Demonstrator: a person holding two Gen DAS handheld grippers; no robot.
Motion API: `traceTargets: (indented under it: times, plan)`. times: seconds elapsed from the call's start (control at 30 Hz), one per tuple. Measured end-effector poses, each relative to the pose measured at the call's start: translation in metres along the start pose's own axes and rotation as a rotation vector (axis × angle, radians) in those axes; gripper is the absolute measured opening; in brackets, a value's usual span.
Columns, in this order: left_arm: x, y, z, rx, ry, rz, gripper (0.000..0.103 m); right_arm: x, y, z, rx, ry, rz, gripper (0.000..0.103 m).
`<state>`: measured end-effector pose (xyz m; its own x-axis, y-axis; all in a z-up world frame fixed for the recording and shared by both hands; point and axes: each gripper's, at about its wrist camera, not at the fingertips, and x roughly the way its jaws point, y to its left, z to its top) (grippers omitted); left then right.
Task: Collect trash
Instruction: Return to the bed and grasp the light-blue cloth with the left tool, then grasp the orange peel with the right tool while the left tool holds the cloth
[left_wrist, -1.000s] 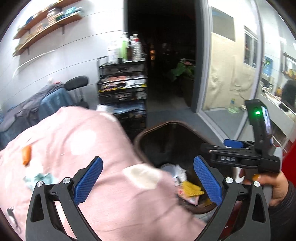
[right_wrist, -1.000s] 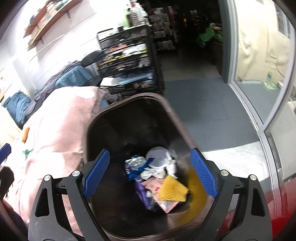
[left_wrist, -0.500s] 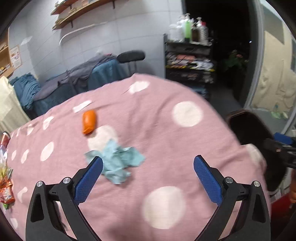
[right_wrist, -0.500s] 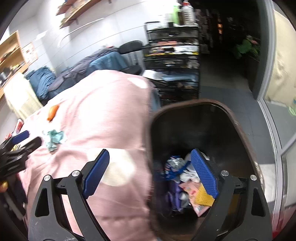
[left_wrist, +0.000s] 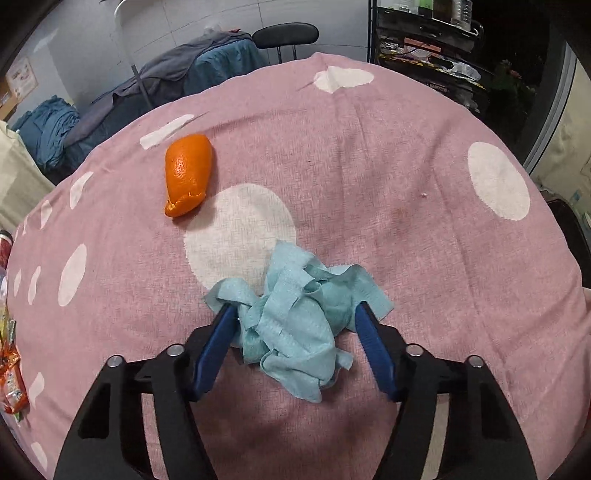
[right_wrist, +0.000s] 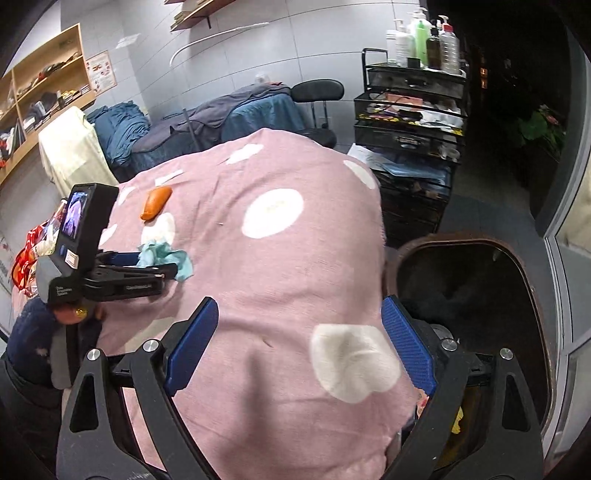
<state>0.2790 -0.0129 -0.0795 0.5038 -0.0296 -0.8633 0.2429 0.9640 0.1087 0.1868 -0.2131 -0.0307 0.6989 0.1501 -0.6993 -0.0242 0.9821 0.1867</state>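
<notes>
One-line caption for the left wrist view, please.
Left claw straddles crumpled blue tissue on pink polka-dot tablecloth; orange peel lies beyond.

Pink spotted tablecloth (left_wrist: 369, 177); black rack (right_wrist: 410, 122) (bottles on top); blue bedding (right_wrist: 122, 129).

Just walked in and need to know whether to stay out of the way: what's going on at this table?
Someone is clearing trash off the pink polka-dot tablecloth. The left gripper is down around a crumpled blue tissue, fingers either side, not visibly clamped. An orange peel lies farther back. The right gripper hangs open and empty by the table edge, next to the brown trash bin.
</notes>
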Motion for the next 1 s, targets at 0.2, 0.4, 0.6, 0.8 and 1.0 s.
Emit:
traceTargets:
  times: [0.2, 0.4, 0.6, 0.8, 1.0]
  plan:
    - [-0.007, 0.012, -0.005, -0.037, -0.036, -0.045, 0.031, 0.010, 0.020, 0.013, -0.015, 0.007, 0.030, 0.089]
    - [-0.036, 0.026, -0.012, -0.109, -0.150, -0.028, 0.030, 0.029, 0.048, 0.036, -0.042, 0.024, 0.081, 0.089]
    - [-0.072, 0.057, -0.033, -0.220, -0.269, -0.009, 0.030, 0.056, 0.086, 0.059, -0.083, 0.049, 0.140, 0.089]
    - [-0.086, 0.089, -0.045, -0.327, -0.345, 0.067, 0.030, 0.086, 0.129, 0.074, -0.116, 0.071, 0.184, 0.089]
    - [-0.090, 0.105, -0.053, -0.377, -0.378, 0.098, 0.030, 0.115, 0.165, 0.088, -0.145, 0.091, 0.195, 0.088]
